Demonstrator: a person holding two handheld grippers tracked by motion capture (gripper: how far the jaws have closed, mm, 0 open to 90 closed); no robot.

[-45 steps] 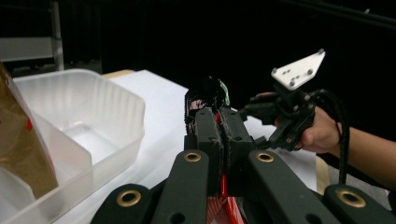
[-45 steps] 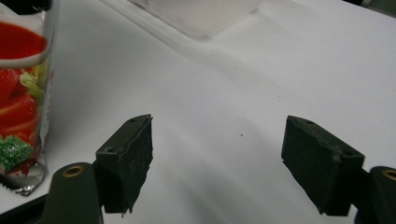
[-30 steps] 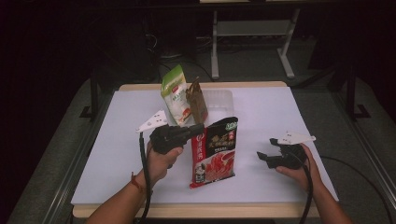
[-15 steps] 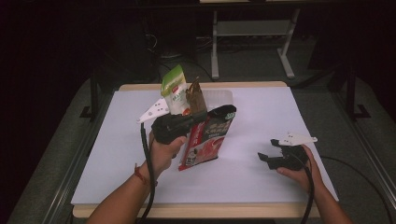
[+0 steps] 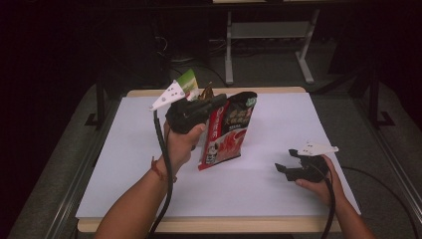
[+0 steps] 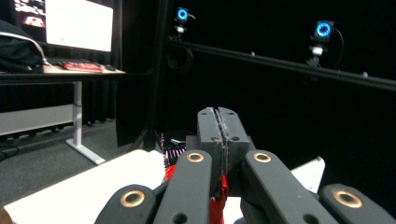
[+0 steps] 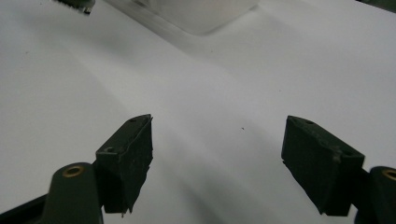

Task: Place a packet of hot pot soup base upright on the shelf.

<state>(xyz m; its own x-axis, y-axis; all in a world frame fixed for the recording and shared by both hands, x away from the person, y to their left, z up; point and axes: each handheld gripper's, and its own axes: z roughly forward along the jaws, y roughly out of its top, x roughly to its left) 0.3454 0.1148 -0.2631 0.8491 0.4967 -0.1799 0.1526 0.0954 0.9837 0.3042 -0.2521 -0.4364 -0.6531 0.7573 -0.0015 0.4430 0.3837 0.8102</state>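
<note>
White table [image 5: 124, 164] under dim light. Red and black snack bag [image 5: 229, 132] hanging upright above the middle, bottom corner near the surface, pinched at its top edge to lift it. Left gripper [image 5: 219, 101] clamped on that edge, forearm angled up from below. Right gripper [image 5: 284, 168] resting low near the table's right side, jaws spread wide, empty.

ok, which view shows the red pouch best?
The high view: the red pouch shows nearly whole, hanging upright over the table, pinched at its top by the left hand-held gripper. The left gripper view has a red sliver between shut jaws.
</note>
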